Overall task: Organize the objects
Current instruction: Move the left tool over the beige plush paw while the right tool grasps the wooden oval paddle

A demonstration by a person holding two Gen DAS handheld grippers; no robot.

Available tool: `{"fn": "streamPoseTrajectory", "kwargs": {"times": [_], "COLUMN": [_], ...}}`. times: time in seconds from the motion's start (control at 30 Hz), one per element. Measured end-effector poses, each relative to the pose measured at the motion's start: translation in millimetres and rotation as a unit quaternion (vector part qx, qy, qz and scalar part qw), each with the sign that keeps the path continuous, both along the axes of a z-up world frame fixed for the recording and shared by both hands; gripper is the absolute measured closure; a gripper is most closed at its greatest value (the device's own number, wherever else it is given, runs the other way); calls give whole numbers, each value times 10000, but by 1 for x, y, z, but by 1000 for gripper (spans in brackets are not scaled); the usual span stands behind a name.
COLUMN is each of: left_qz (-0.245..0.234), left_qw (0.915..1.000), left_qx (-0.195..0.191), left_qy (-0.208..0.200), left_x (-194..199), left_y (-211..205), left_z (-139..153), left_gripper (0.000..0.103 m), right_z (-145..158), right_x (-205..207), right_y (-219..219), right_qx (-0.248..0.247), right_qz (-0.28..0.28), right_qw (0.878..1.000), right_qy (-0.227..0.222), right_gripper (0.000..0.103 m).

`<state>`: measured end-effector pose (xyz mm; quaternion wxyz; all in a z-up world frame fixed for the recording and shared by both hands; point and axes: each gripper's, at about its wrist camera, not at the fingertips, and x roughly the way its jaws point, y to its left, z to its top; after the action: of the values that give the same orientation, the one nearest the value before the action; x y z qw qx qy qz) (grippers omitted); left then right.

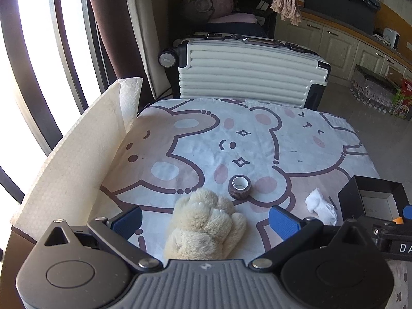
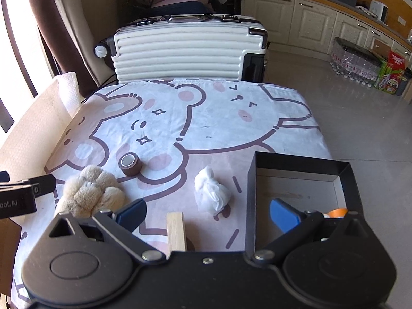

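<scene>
A beige plush paw [image 1: 206, 224] lies on the bear-print cloth between the wide-open fingers of my left gripper [image 1: 204, 221]; it also shows in the right wrist view [image 2: 90, 193]. A brown tape roll [image 1: 239, 186] [image 2: 130, 164] stands just beyond it. A crumpled white tissue [image 1: 322, 206] [image 2: 212, 193] lies to the right. A black open box [image 1: 376, 200] [image 2: 298, 193] sits at the table's right edge with an orange object [image 2: 337, 212] inside. My right gripper [image 2: 208, 215] is open, one finger over the box, with a wooden block [image 2: 176, 231] below it.
A white suitcase [image 1: 247, 69] [image 2: 185, 51] stands behind the table. A white foam sheet [image 1: 77, 159] leans along the left edge by the window. Cabinets [image 2: 309, 18] and packed bottles [image 2: 358, 61] are at the far right, with bare floor between.
</scene>
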<state>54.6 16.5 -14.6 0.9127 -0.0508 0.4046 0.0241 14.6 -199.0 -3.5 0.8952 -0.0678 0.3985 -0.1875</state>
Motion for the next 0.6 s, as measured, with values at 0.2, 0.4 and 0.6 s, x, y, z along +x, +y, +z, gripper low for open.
{"fn": "streamPoseTrajectory", "kwargs": {"times": [0.2, 0.4, 0.6], "left_qz": [78, 186, 136], "left_qw": [9996, 9985, 9979], "left_qx": [61, 94, 109], "left_qy": [255, 505, 619], "left_x": [11, 21, 31], "left_y": [7, 16, 22], "left_z": [-15, -32, -45], "left_gripper": [0, 0, 0], "right_z": [-11, -27, -47], "right_x": [10, 25, 41], "right_y": [-1, 3, 7], "right_qx": [129, 112, 72], "right_qz": [137, 322, 484], "right_qw": [9997, 9983, 9953], "right_qy": [178, 475, 837], "right_gripper": [0, 0, 12]}}
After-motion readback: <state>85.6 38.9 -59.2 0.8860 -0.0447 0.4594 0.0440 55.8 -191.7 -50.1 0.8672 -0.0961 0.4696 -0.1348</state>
